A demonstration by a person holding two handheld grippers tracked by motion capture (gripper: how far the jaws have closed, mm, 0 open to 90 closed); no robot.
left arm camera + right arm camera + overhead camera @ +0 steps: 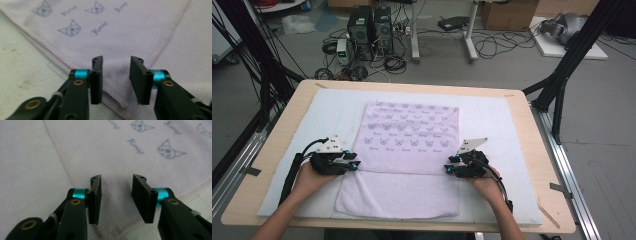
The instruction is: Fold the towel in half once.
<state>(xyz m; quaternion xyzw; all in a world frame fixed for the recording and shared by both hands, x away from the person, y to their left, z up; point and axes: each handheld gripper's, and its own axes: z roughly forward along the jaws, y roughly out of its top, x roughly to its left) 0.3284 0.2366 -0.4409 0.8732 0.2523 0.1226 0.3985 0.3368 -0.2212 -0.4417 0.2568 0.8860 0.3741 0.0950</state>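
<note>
From the high view, your towel [409, 145] lies flat on the white pad [492, 120] that covers the wooden table [277, 145]; its far part is the printed layer with small blue figures, and a plain band of it lies nearer you, reaching almost to the pad's front edge. Your left gripper [353, 161] sits at the towel's left edge, right where the printed layer ends, and your right gripper [448, 165] sits at the matching spot on the right edge — the two are level with each other and well apart, the cloth between them. Your hands come in from the bottom, each wrapped around its tool, with a black cable trailing back along each forearm. In the left gripper view, your left gripper [116, 80] has its jaws spread with a clear gap between them, and a corner of the printed layer lies in that gap, its stitched hem running off to both sides; the plain layer shows to the right and the pad to the left. In the right gripper view, your right gripper [117, 198] also stands parted, nothing pinched — a hemmed corner of the printed layer lies between the jaws, with plain cloth to the left and a sliver of pad at the lower right.
</note>
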